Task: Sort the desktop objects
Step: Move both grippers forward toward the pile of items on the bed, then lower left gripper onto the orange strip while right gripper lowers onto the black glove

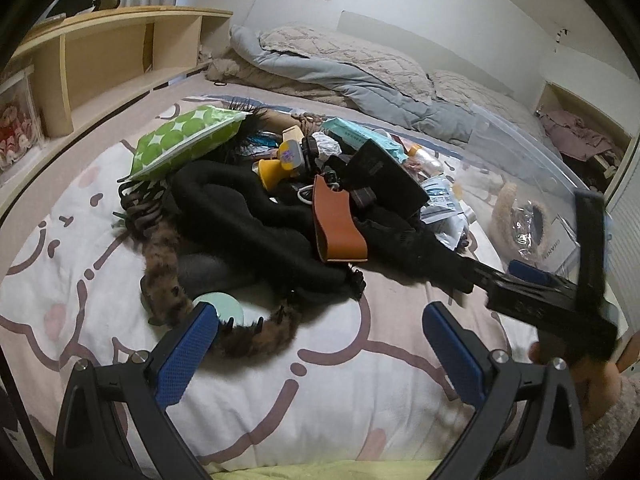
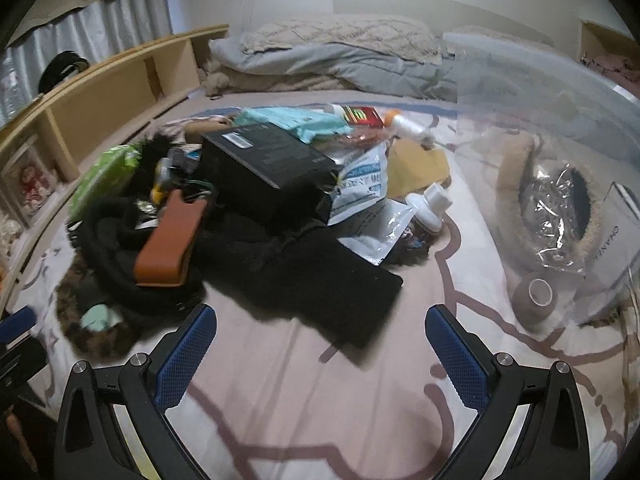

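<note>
Both jaws spread wide w/ nothing in them: left hand-held gripper (image 1: 316,354) low center, right hand-held gripper (image 2: 320,354) same. Pile of clutter (image 1: 280,200) sits mid-frame on the bed (image 1: 360,392). Imo grab the loose black cloth (image 2: 320,280) first, then drop it in the clear bin (image 2: 560,200) at right.

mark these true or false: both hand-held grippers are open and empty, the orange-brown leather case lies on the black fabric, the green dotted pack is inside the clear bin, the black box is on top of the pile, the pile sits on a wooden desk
1. Both hand-held grippers, left and right, are open and empty. True.
2. The orange-brown leather case lies on the black fabric. True.
3. The green dotted pack is inside the clear bin. False: it lies at the pile's left edge, outside the bin.
4. The black box is on top of the pile. True.
5. The pile sits on a wooden desk. False: it sits on a bed cover.
</note>
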Available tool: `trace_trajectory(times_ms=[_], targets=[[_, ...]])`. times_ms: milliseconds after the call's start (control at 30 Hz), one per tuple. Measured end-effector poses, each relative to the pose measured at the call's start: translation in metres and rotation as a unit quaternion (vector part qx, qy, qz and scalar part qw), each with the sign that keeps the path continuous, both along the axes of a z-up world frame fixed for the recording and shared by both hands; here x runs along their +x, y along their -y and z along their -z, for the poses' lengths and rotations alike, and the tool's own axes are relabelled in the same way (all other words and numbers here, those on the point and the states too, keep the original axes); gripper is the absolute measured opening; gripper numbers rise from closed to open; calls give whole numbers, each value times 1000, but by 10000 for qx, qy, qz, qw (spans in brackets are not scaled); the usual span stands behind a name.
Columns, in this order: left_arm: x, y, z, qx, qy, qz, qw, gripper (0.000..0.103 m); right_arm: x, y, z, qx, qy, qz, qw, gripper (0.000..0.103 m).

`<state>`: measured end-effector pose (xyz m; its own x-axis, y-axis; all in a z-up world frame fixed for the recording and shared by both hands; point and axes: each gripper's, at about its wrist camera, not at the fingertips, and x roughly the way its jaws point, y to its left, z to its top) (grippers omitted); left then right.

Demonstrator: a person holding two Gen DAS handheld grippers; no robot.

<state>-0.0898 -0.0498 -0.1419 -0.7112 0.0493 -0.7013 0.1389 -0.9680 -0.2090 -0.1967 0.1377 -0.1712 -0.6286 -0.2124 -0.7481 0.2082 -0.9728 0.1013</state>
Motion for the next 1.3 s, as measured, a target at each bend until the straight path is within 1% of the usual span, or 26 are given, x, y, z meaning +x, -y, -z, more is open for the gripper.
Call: trace_trajectory(times_ms=[133,300,433,500,567,633,667,700,733,800,833,967,1033,1167,1300], targets=[[-2,1,3,35,59,-2,10000,103,-24,-3,13,73,108,195,9997,103],[-6,0,6,7,128,12,9999,103,-52,-7,26,235,130,478,9985,103],[-9,-2,9,-36,190,48,9998,103,-70,-4,40,474,114,609,9970,103],[-11,-3,10,-61,210,55,9997,103,-78,-4,51,566,100,584,9966,103],[-12,-2,10,-73,206,33,9998,103,-84,-5,64,541,268,473,9971,103],[-13,-1,10,-70,190,-1,9998,103,-91,-12,73,307,588,439,9968,103],[-14,0,9,-65,183,-12,9998,103,-93,-13,74,271,649,418,9966,103],[-14,0,7,-60,165,-22,9998,103,-92,-12,74,337,666,387,9965,103],[-14,0,6,-61,147,-21,9999,103,-90,-8,75,550,645,340,9958,103],[-15,-1,0,-80,73,9,9999,103,-84,-2,77,823,574,309,9945,103],[-16,-2,-2,-92,45,29,9999,103,-82,-1,76,882,578,312,9939,103],[-24,-7,-16,-43,-67,200,9998,103,-78,-6,79,790,692,265,9941,103],[-32,-10,-24,-18,-127,308,9994,103,-73,-6,79,806,672,249,9942,103],[-54,-21,-36,-137,-237,495,9984,103,-66,-11,78,797,707,231,9940,103],[-82,-27,-33,-273,-179,603,9976,103,-57,-13,76,753,725,228,9943,103]])
